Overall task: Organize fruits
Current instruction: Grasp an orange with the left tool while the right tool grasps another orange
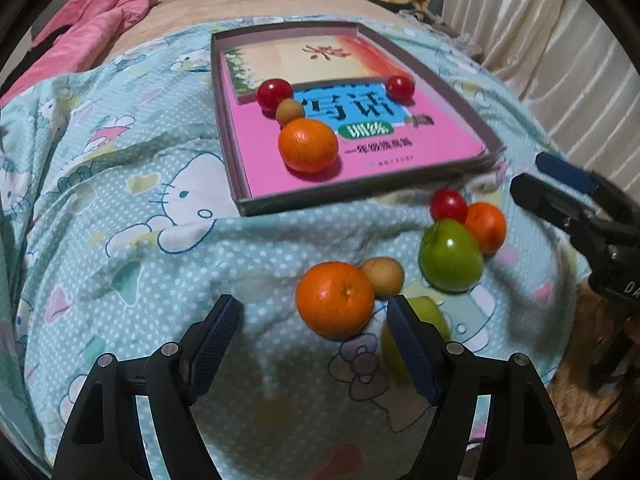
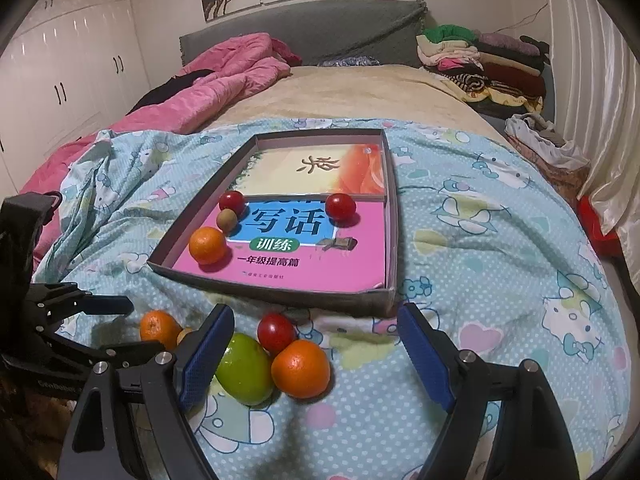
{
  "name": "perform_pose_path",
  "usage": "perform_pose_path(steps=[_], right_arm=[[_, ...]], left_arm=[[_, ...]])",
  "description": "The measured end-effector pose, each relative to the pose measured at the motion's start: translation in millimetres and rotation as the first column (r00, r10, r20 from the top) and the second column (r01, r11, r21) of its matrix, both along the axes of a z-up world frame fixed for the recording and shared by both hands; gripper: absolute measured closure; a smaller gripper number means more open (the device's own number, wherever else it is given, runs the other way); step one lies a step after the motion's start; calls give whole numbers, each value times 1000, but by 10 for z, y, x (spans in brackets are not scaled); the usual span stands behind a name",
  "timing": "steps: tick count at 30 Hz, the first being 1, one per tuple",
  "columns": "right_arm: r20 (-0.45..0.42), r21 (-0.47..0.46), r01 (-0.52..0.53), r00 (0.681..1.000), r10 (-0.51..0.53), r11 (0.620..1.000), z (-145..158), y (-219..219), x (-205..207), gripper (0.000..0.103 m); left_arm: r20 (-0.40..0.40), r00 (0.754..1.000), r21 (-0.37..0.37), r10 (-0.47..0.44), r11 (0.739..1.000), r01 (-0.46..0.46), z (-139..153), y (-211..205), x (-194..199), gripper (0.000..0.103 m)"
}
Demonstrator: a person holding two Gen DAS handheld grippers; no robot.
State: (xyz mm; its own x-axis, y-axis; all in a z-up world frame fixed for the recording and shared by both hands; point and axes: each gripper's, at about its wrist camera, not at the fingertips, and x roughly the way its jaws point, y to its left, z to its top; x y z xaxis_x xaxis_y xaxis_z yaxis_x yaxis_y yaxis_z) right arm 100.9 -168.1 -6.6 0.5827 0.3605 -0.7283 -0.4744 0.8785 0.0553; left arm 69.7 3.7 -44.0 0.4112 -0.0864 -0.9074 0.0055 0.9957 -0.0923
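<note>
A shallow grey box (image 1: 340, 201) (image 2: 280, 294) lined with books lies on the blue cartoon blanket. It holds an orange (image 1: 308, 145), a small brown fruit (image 1: 289, 111) and two cherry tomatoes (image 1: 274, 94) (image 1: 400, 87). In front of it on the blanket lie an orange (image 1: 335, 298) (image 2: 158, 328), a brown fruit (image 1: 384, 276), a green apple (image 1: 450, 256) (image 2: 244, 368), a tomato (image 2: 276, 332) and a smaller orange (image 2: 300, 368). My left gripper (image 1: 312, 302) (image 2: 146, 326) is open around the near orange, pads clear of it. My right gripper (image 2: 316, 312) (image 1: 528, 172) is open over the apple group.
A pink quilt (image 2: 224, 80) is bunched at the far left of the bed. Folded clothes (image 2: 480, 64) are stacked at the far right by a pale curtain (image 2: 592, 80). The blanket (image 2: 500, 280) drops off at the bed's near edge.
</note>
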Motion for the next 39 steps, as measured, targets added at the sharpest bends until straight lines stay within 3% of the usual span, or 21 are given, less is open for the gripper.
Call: perform_pose_path(steps=[13,26,35,39], right_arm=[[-123,-104,-1,992,-12,995,-230,53,55,20],[-229,-112,-34,973,7,993,-409,53,106,43],[-315,-3,-63,947,59,998,-510,31,260,58],[-329,-11,-75,942,67,997,-575,76,293,63]], left_arm=[[-1,1000,15,-19,1000,19,-98,-2,80,31],[13,999,14,-32,999,31,-117,-21,132,34],[15,999,11,-34,999,34,-128,-24,150,35],[17,999,10,-35,999,35,-135,-27,160,35]])
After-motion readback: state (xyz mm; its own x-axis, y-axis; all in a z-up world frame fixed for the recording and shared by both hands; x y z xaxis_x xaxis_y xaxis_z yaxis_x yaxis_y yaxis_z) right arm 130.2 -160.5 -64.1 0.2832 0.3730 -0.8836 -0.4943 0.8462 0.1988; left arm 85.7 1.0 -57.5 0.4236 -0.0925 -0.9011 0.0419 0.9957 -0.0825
